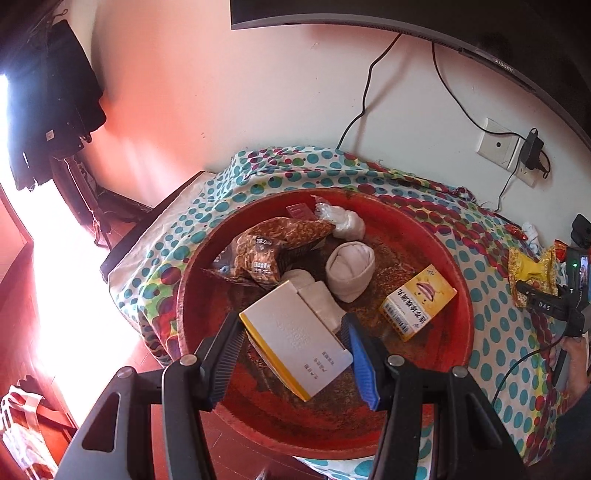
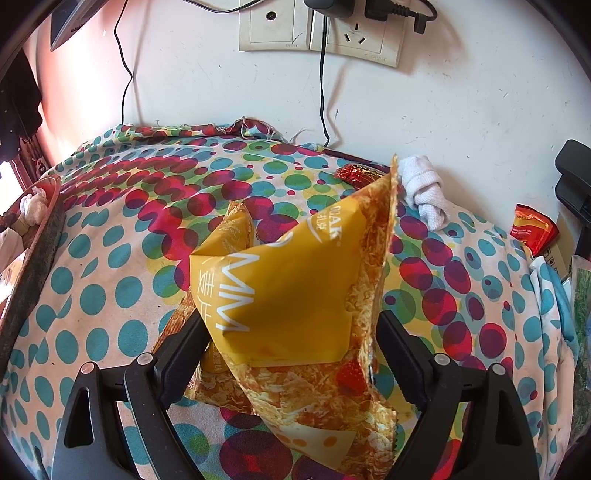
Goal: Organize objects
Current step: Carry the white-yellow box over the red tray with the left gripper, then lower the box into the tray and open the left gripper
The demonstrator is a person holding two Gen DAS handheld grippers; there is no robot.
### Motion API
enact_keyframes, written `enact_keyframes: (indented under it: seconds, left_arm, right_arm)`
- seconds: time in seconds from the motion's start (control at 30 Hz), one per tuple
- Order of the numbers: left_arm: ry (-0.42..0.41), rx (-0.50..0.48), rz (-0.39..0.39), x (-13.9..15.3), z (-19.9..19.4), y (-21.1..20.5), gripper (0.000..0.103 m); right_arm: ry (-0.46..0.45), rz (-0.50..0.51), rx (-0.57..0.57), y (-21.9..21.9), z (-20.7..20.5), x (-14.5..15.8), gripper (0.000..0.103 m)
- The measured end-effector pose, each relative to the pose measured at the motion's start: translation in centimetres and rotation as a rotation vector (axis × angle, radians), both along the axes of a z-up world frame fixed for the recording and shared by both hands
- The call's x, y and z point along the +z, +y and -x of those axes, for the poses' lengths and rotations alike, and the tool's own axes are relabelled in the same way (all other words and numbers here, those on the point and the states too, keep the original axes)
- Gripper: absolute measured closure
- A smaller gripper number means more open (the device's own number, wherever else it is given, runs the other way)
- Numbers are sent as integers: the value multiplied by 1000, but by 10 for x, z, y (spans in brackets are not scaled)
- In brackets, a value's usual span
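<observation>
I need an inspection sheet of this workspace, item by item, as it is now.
Surface: dotted cloth, wrinkled.
Job's things: red basin holds brown snack bag, rolled sock, yellow medicine box.
Clutter: knotted white cloth and red wrapper on the cloth by the wall.
Grippers: left gripper shut on white box over the basin; right gripper has yellow snack bag between its fingers, grip unclear.
Cables: black cable hangs from wall sockets.
Surroundings: monitor above; dark clothes hanging.

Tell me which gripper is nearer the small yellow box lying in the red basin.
Left. The left gripper hangs over the red basin, holding a white box beside the small yellow box. The right gripper is outside the basin, around a yellow snack bag on the cloth.
</observation>
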State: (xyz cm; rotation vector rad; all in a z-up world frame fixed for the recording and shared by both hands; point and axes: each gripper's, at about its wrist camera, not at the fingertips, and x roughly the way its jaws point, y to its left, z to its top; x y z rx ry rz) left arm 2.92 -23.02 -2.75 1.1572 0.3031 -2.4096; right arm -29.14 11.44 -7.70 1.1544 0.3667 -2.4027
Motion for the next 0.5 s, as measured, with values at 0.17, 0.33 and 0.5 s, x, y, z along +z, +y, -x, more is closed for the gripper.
enact_keyframes:
  seconds: [0.17,0.33,0.5]
  left_arm:
    - [-27,36,5,-11,1,-20,47]
    - [-23,83,-7,-18,-2,-40,47]
    - [-7,91,-11,-19,0,-49,47]
  right_arm:
    - [-2,2,-1,0,0,0,16]
    - [-2,1,-1,1,0,0,16]
    - [-1,0,-2,1,-1,-1,15]
